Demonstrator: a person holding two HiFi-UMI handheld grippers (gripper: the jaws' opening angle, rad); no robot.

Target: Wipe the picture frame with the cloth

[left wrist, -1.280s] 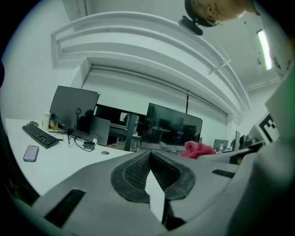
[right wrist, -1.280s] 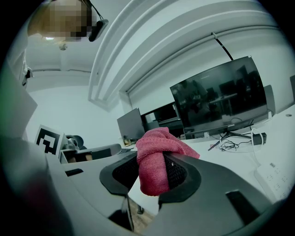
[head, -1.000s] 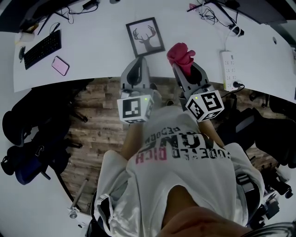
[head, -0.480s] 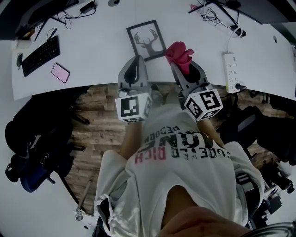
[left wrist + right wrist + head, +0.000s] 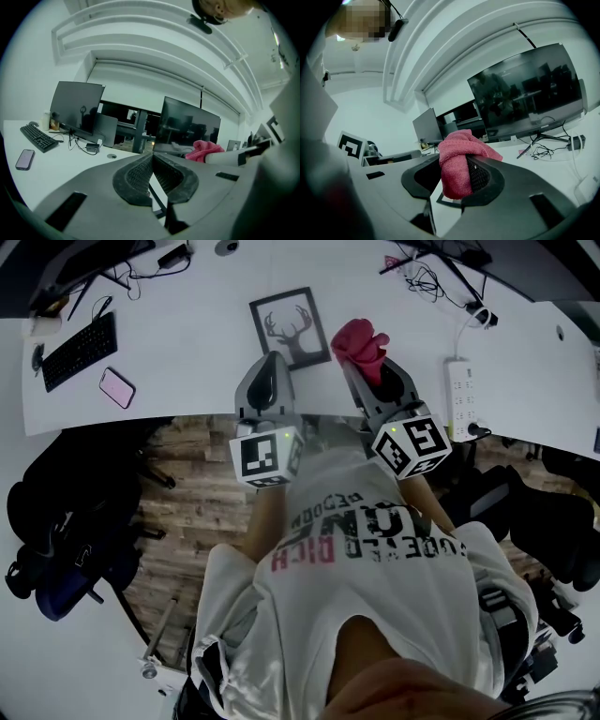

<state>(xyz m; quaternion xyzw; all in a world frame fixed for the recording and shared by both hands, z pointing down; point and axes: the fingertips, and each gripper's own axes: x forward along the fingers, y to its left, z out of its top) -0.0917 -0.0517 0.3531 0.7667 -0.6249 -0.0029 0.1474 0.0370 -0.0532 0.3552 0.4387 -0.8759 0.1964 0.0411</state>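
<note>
A black picture frame (image 5: 290, 327) with a deer-head print lies flat on the white desk (image 5: 187, 343) near its front edge. My right gripper (image 5: 366, 360) is shut on a bunched pink cloth (image 5: 361, 346), held just right of the frame; the cloth (image 5: 459, 164) bulges between the jaws in the right gripper view, with a corner of the frame (image 5: 449, 199) below it. My left gripper (image 5: 271, 369) is shut with nothing in it, its tip just below the frame's near edge. In the left gripper view the pads (image 5: 136, 176) meet and the cloth (image 5: 204, 150) shows to the right.
A black keyboard (image 5: 77, 351) and a pink phone (image 5: 117, 387) lie at the desk's left. A white power strip (image 5: 464, 386) and tangled cables (image 5: 427, 282) sit at the right. Monitors (image 5: 190, 124) stand along the back. Dark office chairs (image 5: 66, 531) stand on the wooden floor.
Both grippers have shifted slightly towards the desk and left, the cloth nearing the frame's right edge. The left gripper tip has come closer to the frame's bottom edge.
</note>
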